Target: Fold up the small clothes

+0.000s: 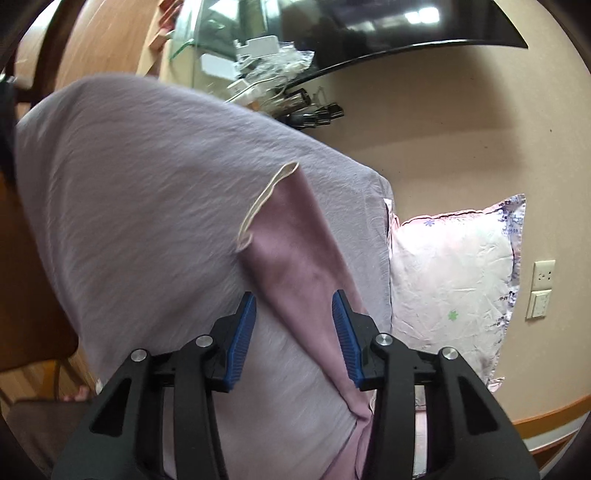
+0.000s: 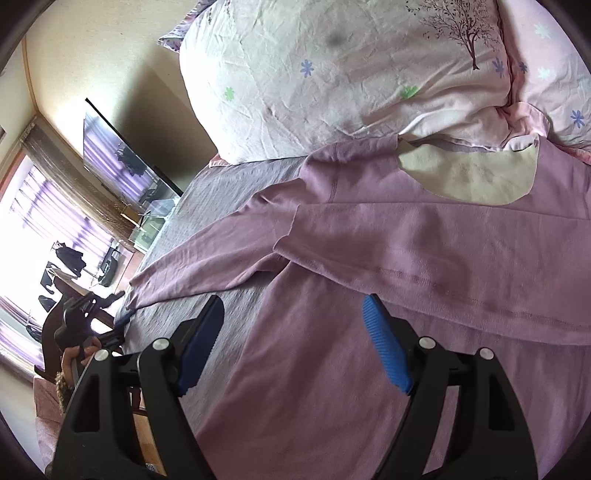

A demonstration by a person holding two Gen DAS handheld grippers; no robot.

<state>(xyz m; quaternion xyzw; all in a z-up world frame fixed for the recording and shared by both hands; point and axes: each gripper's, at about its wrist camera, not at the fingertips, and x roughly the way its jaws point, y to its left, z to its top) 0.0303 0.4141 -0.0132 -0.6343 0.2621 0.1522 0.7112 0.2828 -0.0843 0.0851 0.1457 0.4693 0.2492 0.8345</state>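
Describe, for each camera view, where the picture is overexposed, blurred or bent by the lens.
Right wrist view: the window is blown out to white and purple; the pink shirt stays evenly lit; the left finger of the right gripper sits in shadow. Left wrist view: the grey bedsheet is streaked with motion blur; ceiling lights glare off the television, whose edge the fisheye bends.

The bed has bare grey sheet along its left edge, beside the pink shirt, wide enough for fingers to pass. Toward the head edge the pillow rises just behind the shirt's collar and blocks the way. One sleeve lies stretched across the sheet toward the bed's side edge, between the left gripper's spread fingers.
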